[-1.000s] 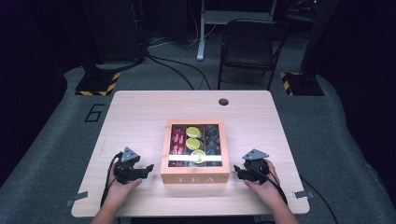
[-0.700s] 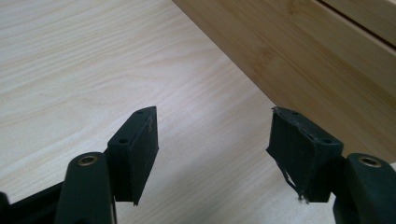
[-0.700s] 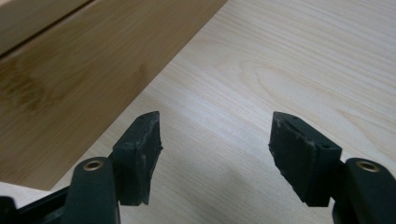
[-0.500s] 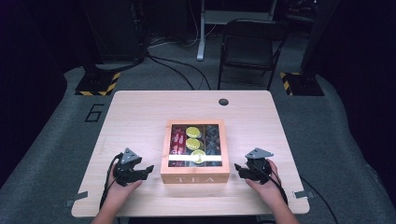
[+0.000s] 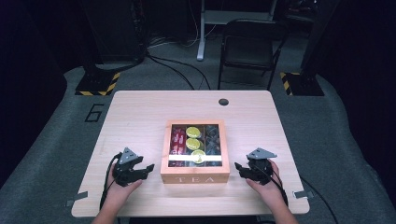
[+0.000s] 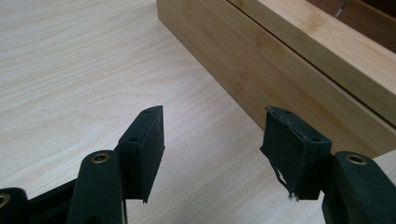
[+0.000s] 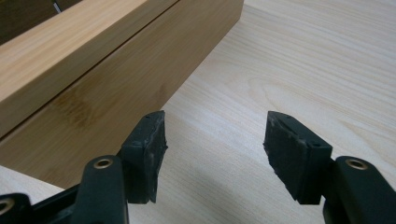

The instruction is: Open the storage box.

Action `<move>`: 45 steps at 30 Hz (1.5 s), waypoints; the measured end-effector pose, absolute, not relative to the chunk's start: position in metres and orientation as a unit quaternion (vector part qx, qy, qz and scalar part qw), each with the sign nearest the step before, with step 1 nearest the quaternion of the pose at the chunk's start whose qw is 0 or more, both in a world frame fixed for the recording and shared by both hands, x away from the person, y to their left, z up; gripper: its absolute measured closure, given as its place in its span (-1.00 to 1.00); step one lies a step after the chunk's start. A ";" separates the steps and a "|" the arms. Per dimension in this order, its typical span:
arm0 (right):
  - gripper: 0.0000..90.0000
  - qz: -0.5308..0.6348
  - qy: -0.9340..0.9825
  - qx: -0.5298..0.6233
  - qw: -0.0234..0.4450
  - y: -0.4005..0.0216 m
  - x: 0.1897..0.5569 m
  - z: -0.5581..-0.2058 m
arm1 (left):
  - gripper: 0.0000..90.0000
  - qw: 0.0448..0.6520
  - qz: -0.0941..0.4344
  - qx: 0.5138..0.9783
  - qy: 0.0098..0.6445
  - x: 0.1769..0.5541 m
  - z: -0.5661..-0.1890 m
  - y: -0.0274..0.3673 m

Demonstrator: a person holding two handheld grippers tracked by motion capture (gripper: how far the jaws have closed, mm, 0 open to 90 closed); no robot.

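My left claw [image 5: 148, 167] and right claw [image 5: 238, 166], both apart and just closing on nothing, flank the tea box [image 5: 195, 177] near the desk's [image 5: 140, 112] front edge.

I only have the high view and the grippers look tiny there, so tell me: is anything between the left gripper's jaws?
Observer: No. In the left gripper view the left gripper has bare table between its pads; its jaws have just been closing, on nothing.
Operator: How near is it to the tea box?
Observer: Close but apart. The box wall runs just past one pad, with table showing between them.
Operator: And the right gripper?
Observer: The right gripper is also open with nothing in it, its jaws having just been closing too; the box wall stands beside one pad, untouched.
Operator: Is the lid down?
Observer: Yes, the gripper views show only a thin seam along the side wall.
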State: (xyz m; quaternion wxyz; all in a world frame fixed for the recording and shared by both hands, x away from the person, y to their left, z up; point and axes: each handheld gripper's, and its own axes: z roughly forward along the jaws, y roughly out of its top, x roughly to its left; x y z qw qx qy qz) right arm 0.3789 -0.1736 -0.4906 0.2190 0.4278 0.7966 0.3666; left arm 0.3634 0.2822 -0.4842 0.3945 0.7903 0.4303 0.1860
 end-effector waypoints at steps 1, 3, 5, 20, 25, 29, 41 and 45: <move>-0.15 0.368 0.795 0.430 0.217 -0.173 0.378 -0.490 | -0.15 0.396 0.188 0.789 0.431 0.363 -0.484 0.282; -0.15 0.369 0.795 0.430 0.218 -0.173 0.377 -0.489 | -0.14 0.398 0.187 0.787 0.432 0.361 -0.482 0.282; -0.14 0.370 0.796 0.426 0.219 -0.173 0.376 -0.487 | -0.14 0.401 0.191 0.786 0.430 0.361 -0.481 0.281; -0.13 0.379 0.790 0.426 0.226 -0.172 0.367 -0.478 | -0.11 0.402 0.179 0.792 0.424 0.356 -0.473 0.277; -0.13 0.384 0.789 0.425 0.224 -0.171 0.365 -0.477 | -0.11 0.408 0.173 0.790 0.424 0.355 -0.472 0.276; -0.13 0.382 0.790 0.422 0.227 -0.171 0.364 -0.475 | -0.11 0.410 0.174 0.790 0.422 0.354 -0.469 0.275; -0.08 0.399 0.784 0.416 0.231 -0.175 0.357 -0.463 | -0.11 0.422 0.173 0.791 0.407 0.348 -0.457 0.270; -0.05 0.407 0.783 0.407 0.237 -0.175 0.353 -0.457 | -0.11 0.426 0.171 0.791 0.404 0.347 -0.455 0.269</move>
